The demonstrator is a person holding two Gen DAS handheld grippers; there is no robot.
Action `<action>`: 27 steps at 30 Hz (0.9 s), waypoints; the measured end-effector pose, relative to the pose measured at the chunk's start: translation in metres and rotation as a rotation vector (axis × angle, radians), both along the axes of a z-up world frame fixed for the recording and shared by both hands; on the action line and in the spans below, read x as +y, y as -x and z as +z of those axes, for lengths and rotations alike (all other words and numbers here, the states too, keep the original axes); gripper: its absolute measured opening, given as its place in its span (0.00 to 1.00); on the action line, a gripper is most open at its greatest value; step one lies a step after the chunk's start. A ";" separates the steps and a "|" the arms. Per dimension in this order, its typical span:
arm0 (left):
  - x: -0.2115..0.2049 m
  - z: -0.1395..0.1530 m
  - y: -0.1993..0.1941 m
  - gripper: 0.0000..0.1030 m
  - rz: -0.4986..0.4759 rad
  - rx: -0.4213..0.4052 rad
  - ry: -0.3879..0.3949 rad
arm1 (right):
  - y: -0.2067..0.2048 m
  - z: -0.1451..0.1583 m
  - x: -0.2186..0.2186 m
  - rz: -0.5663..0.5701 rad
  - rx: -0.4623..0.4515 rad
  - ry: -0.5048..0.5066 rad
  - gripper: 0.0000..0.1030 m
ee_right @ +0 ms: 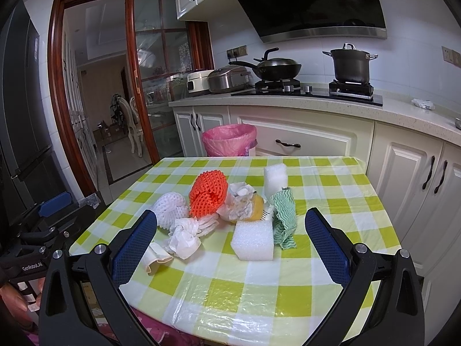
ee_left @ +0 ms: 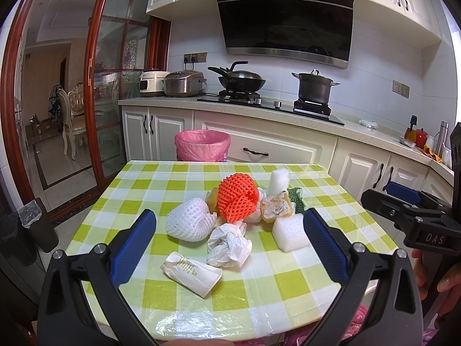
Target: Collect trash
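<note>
A heap of trash lies on the green checked table [ee_left: 178, 294] [ee_right: 331, 190]: an orange foam net [ee_left: 236, 199] [ee_right: 209, 194], a white foam net [ee_left: 188, 219] [ee_right: 170, 209], a crumpled white bag [ee_left: 229, 245] [ee_right: 184, 238], a paper wrapper [ee_left: 191, 272] [ee_right: 157, 255], a white foam block [ee_left: 289, 232] [ee_right: 253, 239], a second foam block [ee_left: 278, 181] [ee_right: 275, 177], a yellow food scrap [ee_left: 276, 206] [ee_right: 247, 206] and a green cloth [ee_right: 283, 219]. My left gripper [ee_left: 229, 222] is open and empty before the heap. My right gripper [ee_right: 230, 219] is open and empty too.
A bin with a pink bag [ee_left: 201, 145] [ee_right: 229, 139] stands on the floor behind the table's far edge. Kitchen cabinets [ee_left: 259, 141] and a stove with a wok [ee_left: 240, 82] and pot [ee_left: 314, 88] lie beyond. A glass sliding door [ee_left: 115, 86] is at left.
</note>
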State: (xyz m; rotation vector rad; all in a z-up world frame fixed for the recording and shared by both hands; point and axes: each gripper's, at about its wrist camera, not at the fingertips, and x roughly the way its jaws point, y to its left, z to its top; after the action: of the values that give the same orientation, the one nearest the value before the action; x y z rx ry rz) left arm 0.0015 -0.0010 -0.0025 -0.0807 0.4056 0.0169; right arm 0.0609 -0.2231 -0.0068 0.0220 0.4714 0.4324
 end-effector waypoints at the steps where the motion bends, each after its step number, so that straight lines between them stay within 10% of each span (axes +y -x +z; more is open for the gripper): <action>1: 0.000 0.000 0.000 0.96 0.000 -0.001 0.000 | -0.001 0.000 -0.001 0.001 0.002 -0.001 0.93; 27: -0.001 0.000 0.000 0.96 -0.001 -0.002 -0.005 | -0.001 -0.001 -0.003 0.001 0.009 -0.009 0.93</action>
State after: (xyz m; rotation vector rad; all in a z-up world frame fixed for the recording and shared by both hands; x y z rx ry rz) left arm 0.0013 -0.0016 -0.0024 -0.0760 0.4034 0.0169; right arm 0.0622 -0.2260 -0.0081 0.0329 0.4784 0.4357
